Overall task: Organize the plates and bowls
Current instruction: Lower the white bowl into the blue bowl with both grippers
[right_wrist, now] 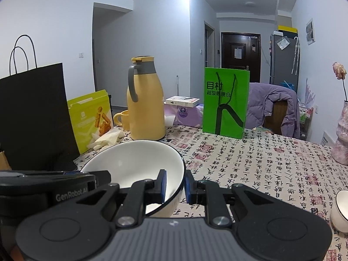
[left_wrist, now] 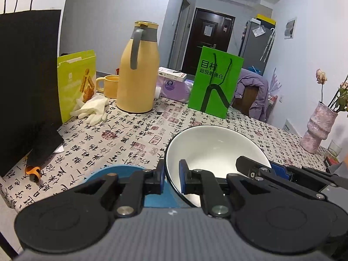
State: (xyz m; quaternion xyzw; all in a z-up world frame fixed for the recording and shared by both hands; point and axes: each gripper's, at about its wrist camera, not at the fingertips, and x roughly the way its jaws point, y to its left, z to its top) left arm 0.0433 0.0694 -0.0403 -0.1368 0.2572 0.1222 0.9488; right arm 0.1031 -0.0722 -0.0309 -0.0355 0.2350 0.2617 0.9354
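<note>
Domestic room with pale walls and a dark door far back; in front stands a table point(right_wrist: 261, 165) under a cloth printed with black calligraphy.

From left to right along its far side: a tall black paper bag point(right_wrist: 34, 117), a yellow-green snack packet point(right_wrist: 91, 117), pale gloves point(left_wrist: 91, 108), a yellow mug point(left_wrist: 109, 86), a yellow thermos jug point(right_wrist: 145, 100), a lilac pack with a small box on top point(right_wrist: 184, 111), a green paper bag point(right_wrist: 225, 102), and a pink vase point(left_wrist: 318, 126) at the right end.

Near the front, a white bowl point(left_wrist: 215, 150) is held tilted off the cloth by both tools. The left gripper point(left_wrist: 171, 177) is clenched on the bowl's left rim, one pad inside and one outside. The right gripper point(right_wrist: 175, 184) is clamped likewise on the right rim. Under the bowl's left side lies a blue plate point(left_wrist: 130, 171). Another small white bowl point(right_wrist: 341, 208) sits at the right edge of the right wrist view.

The sorting looks underway, not finished: the held bowl is not yet set down, and the small bowl stands apart.

Bare cloth lies open ahead and to the right. The black bag crowds the left, and the table's near edge is close below the tools.
</note>
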